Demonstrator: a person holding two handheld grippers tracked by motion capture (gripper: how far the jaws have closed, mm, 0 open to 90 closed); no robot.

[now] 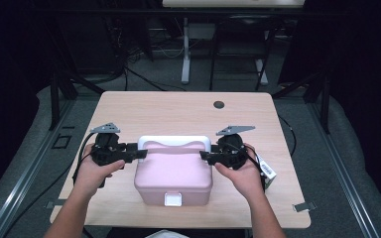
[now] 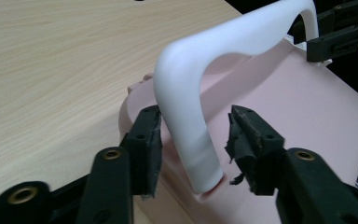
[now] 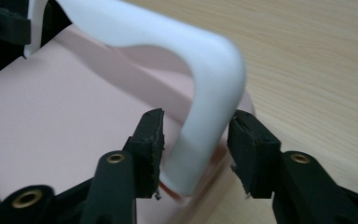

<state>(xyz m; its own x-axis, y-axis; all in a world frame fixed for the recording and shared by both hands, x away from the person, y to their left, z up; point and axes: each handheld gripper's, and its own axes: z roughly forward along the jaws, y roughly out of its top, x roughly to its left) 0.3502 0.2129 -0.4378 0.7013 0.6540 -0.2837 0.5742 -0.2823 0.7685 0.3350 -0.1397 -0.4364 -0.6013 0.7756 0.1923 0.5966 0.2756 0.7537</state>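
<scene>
A light wooden table point(image 1: 178, 106) is seen from above, and a pink lidded box point(image 1: 173, 173) is set near its front edge, between the two hands. A white carrying handle point(image 1: 174, 141) is arched over the lid toward the far side, and a white latch point(image 1: 173, 199) is seen on the front wall. The left gripper point(image 2: 193, 144) is placed astride the handle's one leg point(image 2: 191, 144), its jaws parted with a gap on either side. The right gripper point(image 3: 196, 149) is placed likewise round the other leg point(image 3: 200, 144), jaws parted; one pad seems close to touching, though blur hides it. If the jaws are closed unevenly, the smooth handle could slip or pivot, and the box could be tipped.
</scene>
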